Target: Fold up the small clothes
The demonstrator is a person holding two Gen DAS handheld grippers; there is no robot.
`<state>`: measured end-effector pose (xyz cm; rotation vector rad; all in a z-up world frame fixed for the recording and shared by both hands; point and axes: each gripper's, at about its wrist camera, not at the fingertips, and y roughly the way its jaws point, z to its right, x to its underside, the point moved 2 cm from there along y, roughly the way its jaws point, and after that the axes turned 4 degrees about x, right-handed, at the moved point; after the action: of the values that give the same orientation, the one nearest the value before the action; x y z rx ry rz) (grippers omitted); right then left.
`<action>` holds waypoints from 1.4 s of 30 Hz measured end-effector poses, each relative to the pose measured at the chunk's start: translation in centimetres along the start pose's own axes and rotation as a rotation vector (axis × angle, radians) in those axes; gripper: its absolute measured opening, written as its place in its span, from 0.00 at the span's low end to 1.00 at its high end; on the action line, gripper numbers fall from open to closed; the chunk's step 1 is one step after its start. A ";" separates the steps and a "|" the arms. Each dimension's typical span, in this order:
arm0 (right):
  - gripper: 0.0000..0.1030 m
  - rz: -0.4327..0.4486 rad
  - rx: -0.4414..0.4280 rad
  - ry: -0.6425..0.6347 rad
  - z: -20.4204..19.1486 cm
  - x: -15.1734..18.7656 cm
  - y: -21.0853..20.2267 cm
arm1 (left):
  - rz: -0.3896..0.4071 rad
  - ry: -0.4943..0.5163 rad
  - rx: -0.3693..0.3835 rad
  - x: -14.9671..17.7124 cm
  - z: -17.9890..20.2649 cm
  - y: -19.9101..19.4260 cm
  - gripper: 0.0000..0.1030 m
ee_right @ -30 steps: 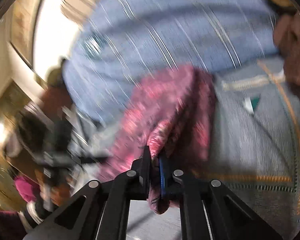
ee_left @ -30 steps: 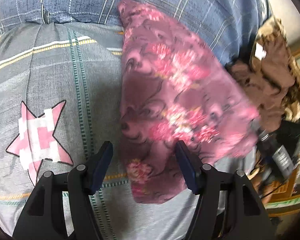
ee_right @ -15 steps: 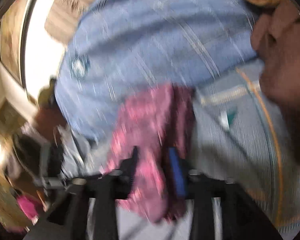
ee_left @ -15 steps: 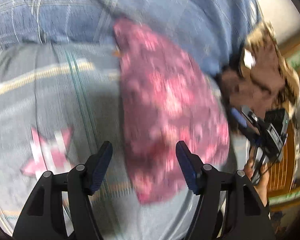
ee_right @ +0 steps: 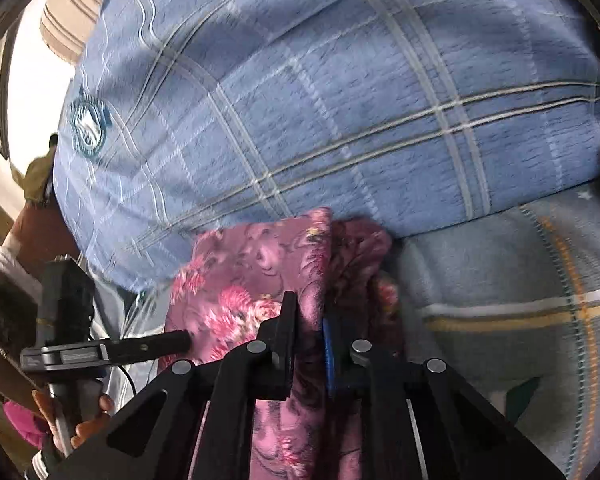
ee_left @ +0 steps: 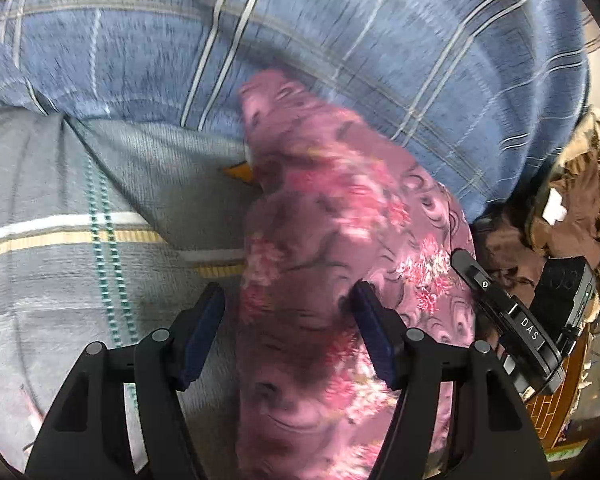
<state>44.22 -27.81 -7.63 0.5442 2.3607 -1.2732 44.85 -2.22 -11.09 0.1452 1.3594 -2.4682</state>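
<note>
Since a second ago the pink floral garment [ee_left: 340, 264] has been carried up the frame until its far tip touches the blue plaid pillow [ee_left: 300, 40], with the star patch on the grey bedsheet [ee_left: 60, 240] gone from view. The right gripper [ee_right: 307, 344], its jaws having just closed again, is clamped on a fold of the cloth at centre frame, while the left gripper [ee_left: 288, 336] stands apart astride the cloth, pinching nothing. This looks like setting the piece down mid-fold; next it probably needs laying flat and the left jaws closing on an edge

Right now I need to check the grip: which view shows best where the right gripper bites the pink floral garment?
The right wrist view: right gripper pinches the pink floral garment. The left wrist view shows only its outer side.
</note>
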 end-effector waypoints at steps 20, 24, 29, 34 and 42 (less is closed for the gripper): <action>0.26 0.037 -0.034 -0.095 -3.5 3.8 -5.8 | 0.092 0.188 -0.141 4.6 5.7 -2.2 0.63; 0.32 0.016 -0.004 -0.115 -4.1 5.3 -6.4 | 0.105 0.216 -0.152 5.9 6.5 -3.5 0.63; 0.36 0.006 -0.020 -0.132 -3.7 7.7 -6.6 | 0.063 0.205 -0.082 9.6 4.4 -5.0 0.63; 0.29 -0.024 0.067 -0.232 -3.0 10.1 -5.5 | 0.013 0.272 -0.157 13.4 1.9 -3.0 0.66; 0.42 -0.026 -0.005 -0.088 -1.8 11.3 -10.0 | 0.016 0.190 -0.006 15.2 0.4 -6.8 0.65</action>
<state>29.28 -29.70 -5.69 0.4482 2.3047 -1.2760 28.34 -2.66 -9.01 0.3974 1.4336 -2.4890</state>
